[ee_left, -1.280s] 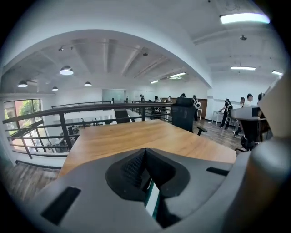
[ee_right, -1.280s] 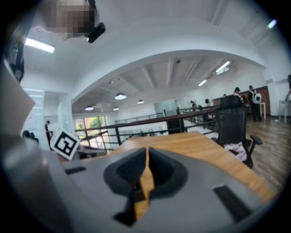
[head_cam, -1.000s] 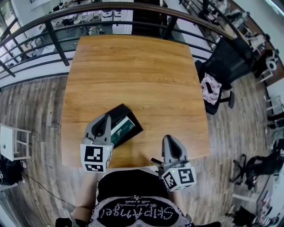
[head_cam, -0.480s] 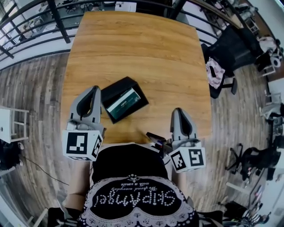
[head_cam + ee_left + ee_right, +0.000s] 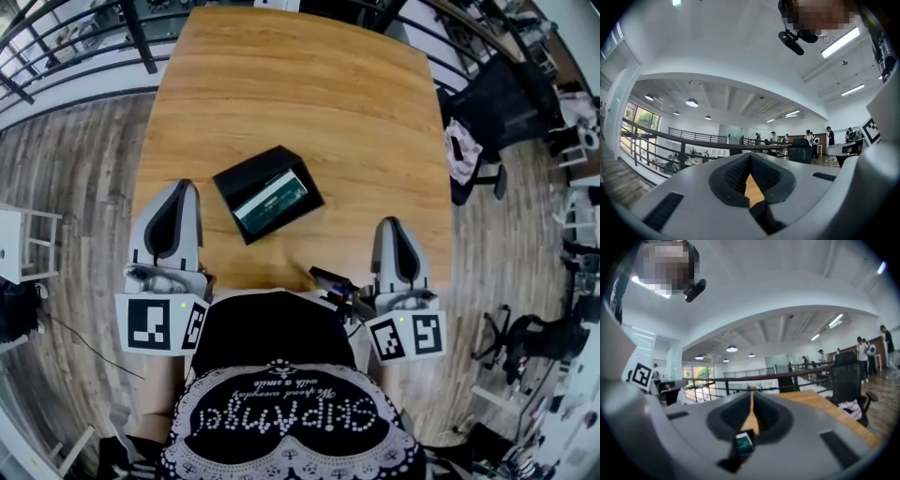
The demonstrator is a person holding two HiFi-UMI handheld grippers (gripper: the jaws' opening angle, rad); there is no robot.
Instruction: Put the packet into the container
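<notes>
The packet lies flat inside the container, which sits at an angle on the near half of the desk. It fits within the walls with nothing hanging over the rim, so by my reading the task is done.

The packet is a flat, dark green rectangle with a pale band along one long side and a slight sheen. The container is a shallow, open black box, and its dark inside makes the packet easy to pick out. In the right gripper view, a bit of green with a white edge shows through the gap under the jaws. I take it to be the packet seen from a distance, not something gripped.

The left hand-held gripper hangs over the desk's near left corner, beside the container but not touching it. Its jaws are pressed together with nothing between them. The right hand-held gripper hangs near the right corner, well apart from the container. Its jaws are drawn to a thin slit and are also empty. Both sit close to the person's body, which fits having nothing left to carry.
</notes>
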